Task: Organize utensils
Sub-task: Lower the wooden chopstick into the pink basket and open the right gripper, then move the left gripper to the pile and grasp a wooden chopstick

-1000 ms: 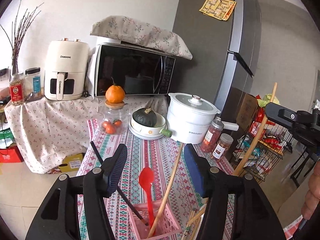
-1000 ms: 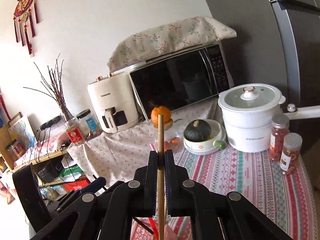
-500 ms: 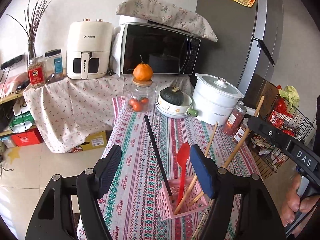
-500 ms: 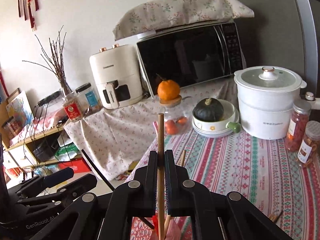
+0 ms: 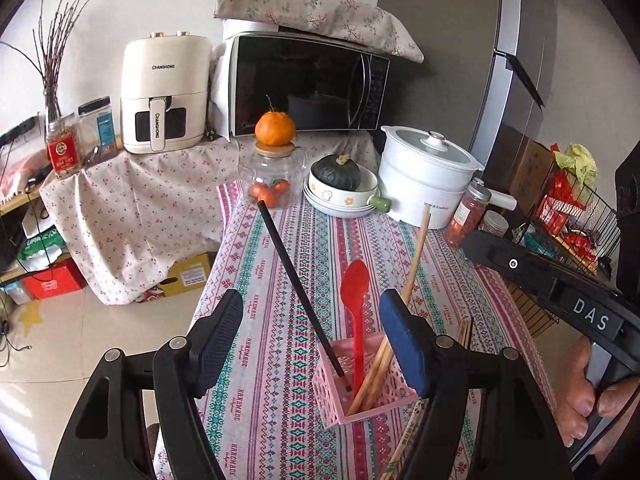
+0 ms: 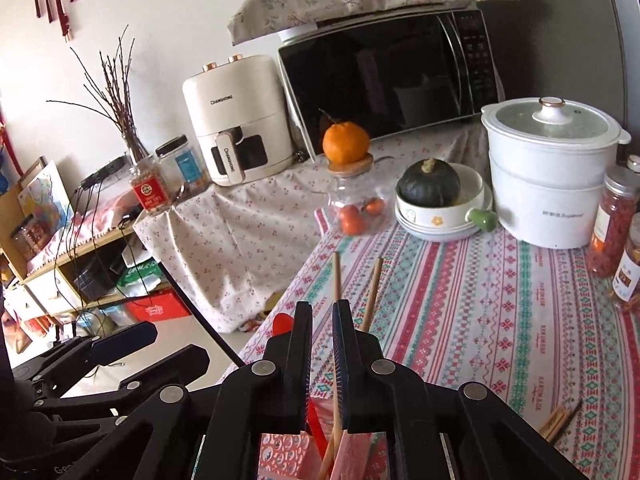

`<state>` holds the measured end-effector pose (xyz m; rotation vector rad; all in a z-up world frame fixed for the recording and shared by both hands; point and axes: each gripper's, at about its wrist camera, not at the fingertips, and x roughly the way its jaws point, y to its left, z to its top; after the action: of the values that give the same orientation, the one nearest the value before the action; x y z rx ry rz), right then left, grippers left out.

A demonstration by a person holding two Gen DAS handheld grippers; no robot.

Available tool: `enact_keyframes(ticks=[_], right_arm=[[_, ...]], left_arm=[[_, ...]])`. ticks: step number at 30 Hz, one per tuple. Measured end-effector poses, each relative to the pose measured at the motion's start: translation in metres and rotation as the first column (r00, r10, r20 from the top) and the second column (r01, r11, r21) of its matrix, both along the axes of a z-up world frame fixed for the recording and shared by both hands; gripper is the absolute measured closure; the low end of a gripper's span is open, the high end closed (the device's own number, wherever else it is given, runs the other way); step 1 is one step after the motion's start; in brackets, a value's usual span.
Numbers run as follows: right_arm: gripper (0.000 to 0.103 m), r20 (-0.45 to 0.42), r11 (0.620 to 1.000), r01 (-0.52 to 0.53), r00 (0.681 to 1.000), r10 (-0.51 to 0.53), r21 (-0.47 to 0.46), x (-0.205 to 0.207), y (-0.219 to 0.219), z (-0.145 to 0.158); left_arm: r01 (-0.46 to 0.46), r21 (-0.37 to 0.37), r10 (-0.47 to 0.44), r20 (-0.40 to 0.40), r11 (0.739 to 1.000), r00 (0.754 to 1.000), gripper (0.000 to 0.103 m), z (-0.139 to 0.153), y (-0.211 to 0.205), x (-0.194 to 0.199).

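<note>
1. My left gripper (image 5: 312,330) hangs w/ jaws spread wide, nothing between the pads; it sits just over the near side of the pink basket (image 5: 362,394).
2. Pink basket stands on the striped tablecloth (image 5: 280,280), near the table's front edge.
3. In the basket: a black chopstick (image 5: 298,284) leaning up-left, a red spoon (image 5: 355,312) bowl-up, and wooden chopsticks (image 5: 412,272) leaning up-right.
4. My right gripper (image 6: 322,354) is right above the basket; jaws are opening, a narrow gap showing. One wooden chopstick (image 6: 337,280) runs up through that gap; the pads don't look pressed on it, so it's let go, lower end down in the basket.
5. A 2nd wooden chopstick (image 6: 372,292) stands just right of it, outside the jaws.
6. More wooden chopsticks (image 6: 558,426) lie flat on the cloth, off to the right, apart from the basket.
7. Left wrist cam: my right hand (image 5: 592,396) wraps the other tool's handle at far right.
8. Back of table: orange (image 5: 275,128) on a jar lid, dark squash (image 5: 337,172) in a bowl, white pot (image 5: 428,180).
</note>
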<state>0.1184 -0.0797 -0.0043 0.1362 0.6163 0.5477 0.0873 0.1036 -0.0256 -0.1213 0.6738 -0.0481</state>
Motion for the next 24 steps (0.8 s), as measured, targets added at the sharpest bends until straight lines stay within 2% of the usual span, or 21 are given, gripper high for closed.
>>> enact_keyframes(ticks=[1, 3, 5, 7, 10, 11, 14, 16, 18, 24], right_arm=[[0.087, 0.008, 1.0, 0.007, 1.0, -0.007, 0.006, -0.002, -0.004, 0.004], [0.071, 0.022, 0.999, 0.027, 0.999, -0.027, 0.026, -0.006, -0.013, 0.014], [0.065, 0.026, 0.997, 0.054, 0.998, -0.056, 0.049, -0.01, -0.027, 0.023], [0.064, 0.019, 0.995, 0.091, 0.996, -0.092, 0.05, -0.01, -0.042, 0.03], [0.055, -0.009, 0.985, 0.168, 0.986, -0.168, 0.04, -0.009, -0.072, 0.033], [0.051, -0.024, 0.98, 0.195, 0.981, -0.194, 0.037, -0.008, -0.083, 0.033], [0.049, -0.084, 0.963, 0.27, 0.96, -0.267, 0.022, -0.004, -0.118, 0.029], [0.046, -0.137, 0.953, 0.304, 0.944, -0.3, 0.004, -0.002, -0.14, 0.023], [0.037, -0.191, 0.943, 0.331, 0.925, -0.328, -0.021, 0.0, -0.159, 0.016], [0.027, -0.297, 0.915, 0.384, 0.866, -0.403, -0.121, 0.001, -0.201, -0.011]], left_arm=[[0.002, 0.001, -0.002, -0.001, 1.0, 1.0, 0.03, 0.001, -0.001, -0.001], [0.011, 0.0, -0.011, -0.001, 1.0, 1.0, 0.03, 0.003, -0.004, -0.003], [0.026, 0.002, -0.026, 0.003, 1.0, 1.0, 0.03, 0.007, -0.009, -0.006], [0.048, 0.014, -0.048, 0.004, 0.999, 0.999, 0.03, 0.012, -0.015, -0.008], [0.081, 0.037, -0.081, 0.007, 0.996, 0.997, 0.029, 0.02, -0.028, -0.012], [0.095, 0.047, -0.095, 0.003, 0.994, 0.995, 0.026, 0.023, -0.034, -0.013], [0.152, 0.066, -0.151, -0.014, 0.986, 0.988, 0.023, 0.03, -0.055, -0.014], [0.201, 0.073, -0.198, -0.043, 0.977, 0.979, 0.021, 0.033, -0.073, -0.014], [0.242, 0.071, -0.236, -0.079, 0.968, 0.969, 0.02, 0.032, -0.09, -0.012], [0.321, 0.021, -0.31, -0.208, 0.947, 0.928, 0.019, 0.021, -0.139, 0.002]])
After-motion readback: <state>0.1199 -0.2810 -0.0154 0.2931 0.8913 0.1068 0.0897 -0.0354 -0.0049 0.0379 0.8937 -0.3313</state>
